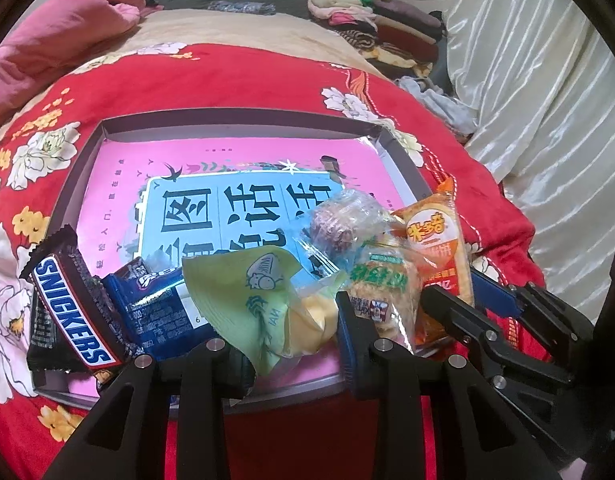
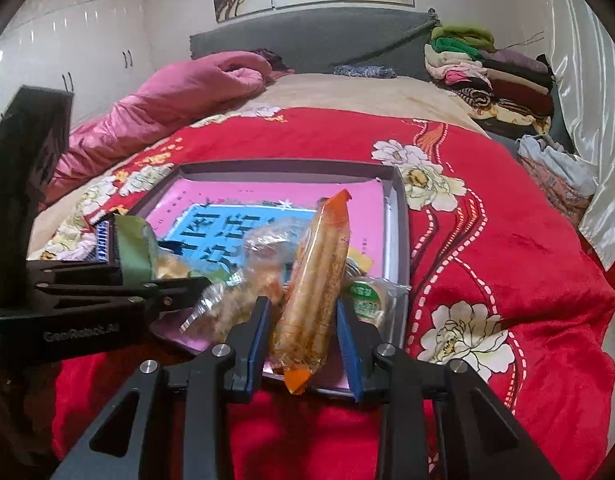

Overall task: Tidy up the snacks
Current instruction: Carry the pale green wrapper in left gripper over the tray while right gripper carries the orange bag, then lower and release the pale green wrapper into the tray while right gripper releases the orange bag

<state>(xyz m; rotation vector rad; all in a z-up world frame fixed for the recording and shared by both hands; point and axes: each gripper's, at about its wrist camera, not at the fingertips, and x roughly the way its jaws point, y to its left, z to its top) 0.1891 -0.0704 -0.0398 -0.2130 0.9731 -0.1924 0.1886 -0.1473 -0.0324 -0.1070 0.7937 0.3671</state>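
Left wrist view close above the tray's [image 1: 119,124] near left, angled down, right wrist view from near right, facing far headboard [image 2: 307,36], both sharing tray [image 2: 399,216], red blanket [image 2: 507,240]

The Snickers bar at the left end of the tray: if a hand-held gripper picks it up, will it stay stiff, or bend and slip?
The Snickers bar looks solid and evenly filled, so it probably stays stiff. Its glossy wrapper may slip a little between smooth pads. It leans on the blue packet near the tray edge, so lifting it may shift that packet.
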